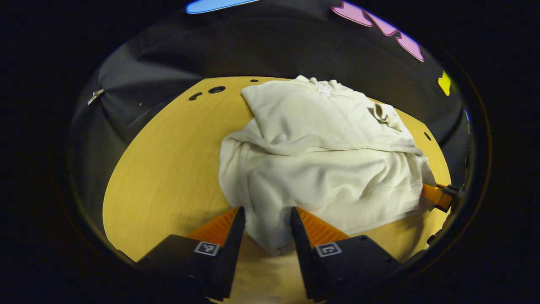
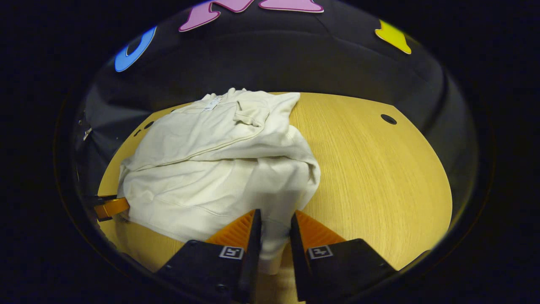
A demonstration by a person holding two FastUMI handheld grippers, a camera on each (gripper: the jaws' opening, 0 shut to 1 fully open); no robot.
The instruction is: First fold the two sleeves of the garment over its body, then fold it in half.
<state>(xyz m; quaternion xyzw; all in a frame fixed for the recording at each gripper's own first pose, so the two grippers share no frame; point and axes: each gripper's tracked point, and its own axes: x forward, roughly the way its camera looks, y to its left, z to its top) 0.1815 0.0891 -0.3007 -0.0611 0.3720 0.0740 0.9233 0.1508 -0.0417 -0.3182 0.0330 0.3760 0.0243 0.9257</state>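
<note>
A cream hooded garment (image 1: 320, 160) lies on the wooden table (image 1: 168, 169), both sleeves folded across its body and the hood at the far end. In the left gripper view, my left gripper (image 1: 268, 210) holds the near-left hem corner, with bunched cloth filling the gap between its fingers. One finger (image 1: 432, 194) of the right gripper shows at the hem's other corner. In the right gripper view, my right gripper (image 2: 275, 212) is shut on the near-right hem corner of the garment (image 2: 211, 169). A finger (image 2: 112, 207) of the left gripper shows at the far left.
Bare tabletop (image 2: 371, 177) lies to the right of the garment in the right gripper view, with a round hole (image 2: 388, 119) near the far edge. More holes (image 1: 216, 89) sit at the table's far left. The black cloth wall (image 1: 270, 50) rises behind the table.
</note>
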